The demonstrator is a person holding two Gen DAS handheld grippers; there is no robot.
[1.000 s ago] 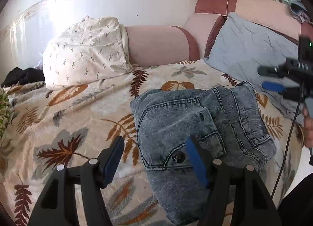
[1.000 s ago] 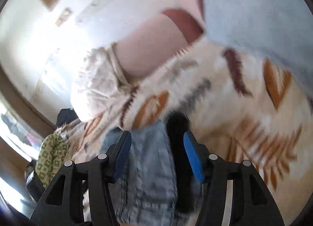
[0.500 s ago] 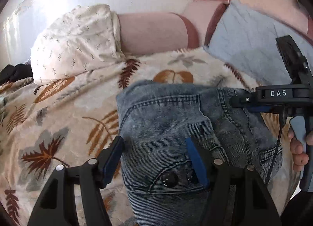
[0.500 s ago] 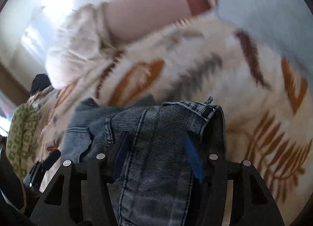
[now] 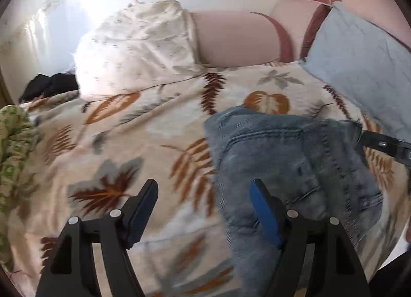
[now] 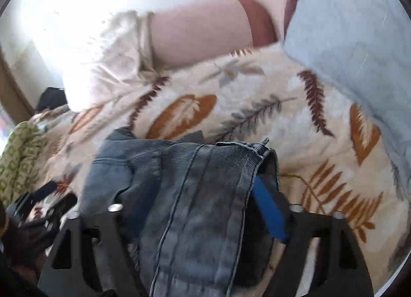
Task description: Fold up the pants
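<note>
Folded denim pants (image 5: 287, 168) lie on a leaf-print bedspread (image 5: 133, 142), right of centre in the left wrist view, below a pale blue pillow (image 5: 364, 65). The left gripper (image 5: 203, 201), jaws spread and just widened, hangs at lower centre with only bedspread between its pads. In the right wrist view the right gripper (image 6: 195, 199) straddles the denim; whether it pinches cannot be told.

A leaf-print bedspread (image 5: 159, 127) carries folded denim pants (image 5: 287, 158), a cream pillow (image 5: 138, 47) and a pale blue cushion (image 5: 364, 65)
</note>
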